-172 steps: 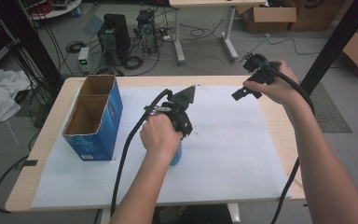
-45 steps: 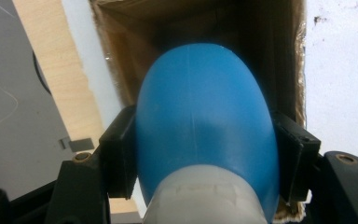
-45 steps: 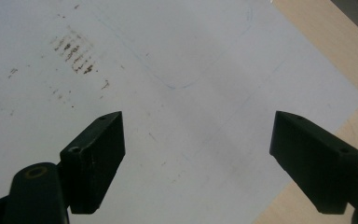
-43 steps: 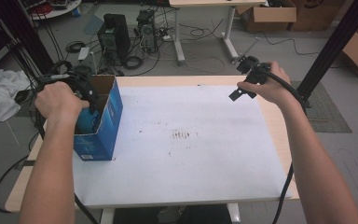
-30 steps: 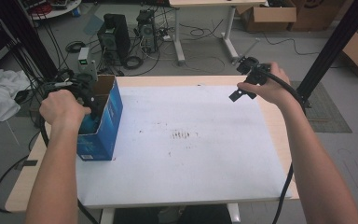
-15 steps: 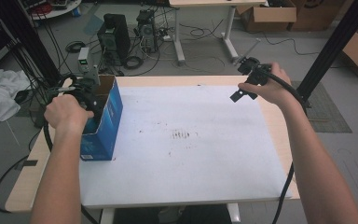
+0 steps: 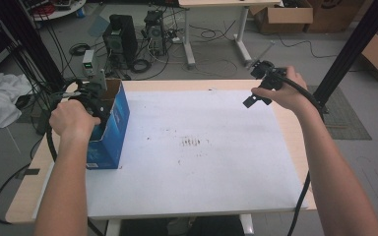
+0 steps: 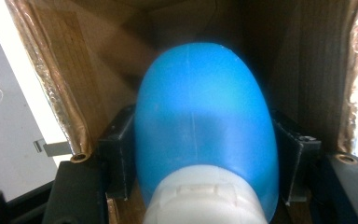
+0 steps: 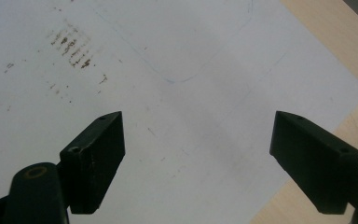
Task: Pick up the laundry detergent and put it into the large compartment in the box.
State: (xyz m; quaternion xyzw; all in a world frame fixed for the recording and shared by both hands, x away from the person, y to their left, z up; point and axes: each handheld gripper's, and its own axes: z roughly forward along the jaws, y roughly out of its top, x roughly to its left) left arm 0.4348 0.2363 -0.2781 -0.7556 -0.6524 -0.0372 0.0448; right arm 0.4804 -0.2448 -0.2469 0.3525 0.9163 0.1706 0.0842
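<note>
At the far left of the high view, the left tool [image 7: 96, 98] has come down over the open top of the blue cardboard box [image 7: 110, 125], a little deeper than half a second ago, when the hand was still settling above the rim. In the left gripper view its jaws are pinching a blue bottle [image 8: 205, 126] with a white cap [image 8: 205, 198], one jaw pressed to each flank; the bottle's rounded base points ahead of the tool into the brown interior of the box. This looks like the bottle being put away in the box, with the release not yet made. Just right of the box, the white sheet covering the worktop [image 7: 202, 147] carries only a patch of dark smudges [image 7: 193, 142], where the left hand had been working several seconds back. At the far right, the right tool [image 7: 256, 96] has stayed where it was, held above the worktop's far corner, its jaws spread wide with nothing between them. From above, hand and tool cover the bottle, and how far it sits from the box floor cannot be told.
</note>
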